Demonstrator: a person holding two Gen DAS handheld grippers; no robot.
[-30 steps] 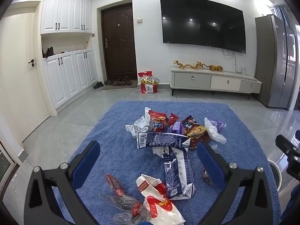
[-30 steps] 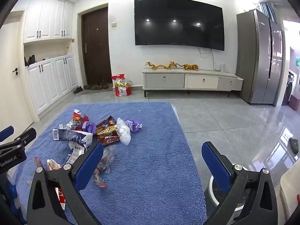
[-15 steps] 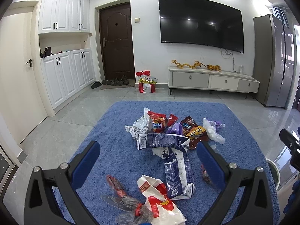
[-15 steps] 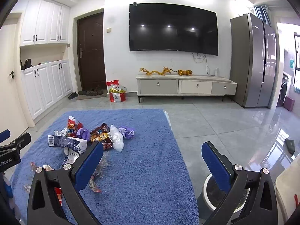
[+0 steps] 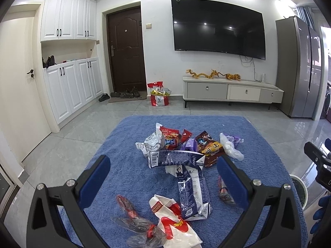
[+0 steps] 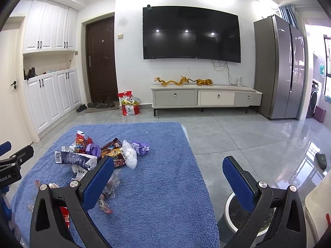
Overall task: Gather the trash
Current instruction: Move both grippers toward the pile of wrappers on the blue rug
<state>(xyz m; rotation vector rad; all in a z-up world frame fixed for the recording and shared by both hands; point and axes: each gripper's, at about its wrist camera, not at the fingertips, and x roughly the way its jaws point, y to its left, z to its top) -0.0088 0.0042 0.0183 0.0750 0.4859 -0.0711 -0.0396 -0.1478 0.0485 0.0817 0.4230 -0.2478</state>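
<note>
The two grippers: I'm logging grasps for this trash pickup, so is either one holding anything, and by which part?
Nothing is held. The left gripper and the right gripper both have jaws wide open, above the wrappers on the blue rug.

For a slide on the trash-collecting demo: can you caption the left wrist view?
Open left gripper hovers over snack wrappers strewn on a blue rug, none picked up yet.
</note>
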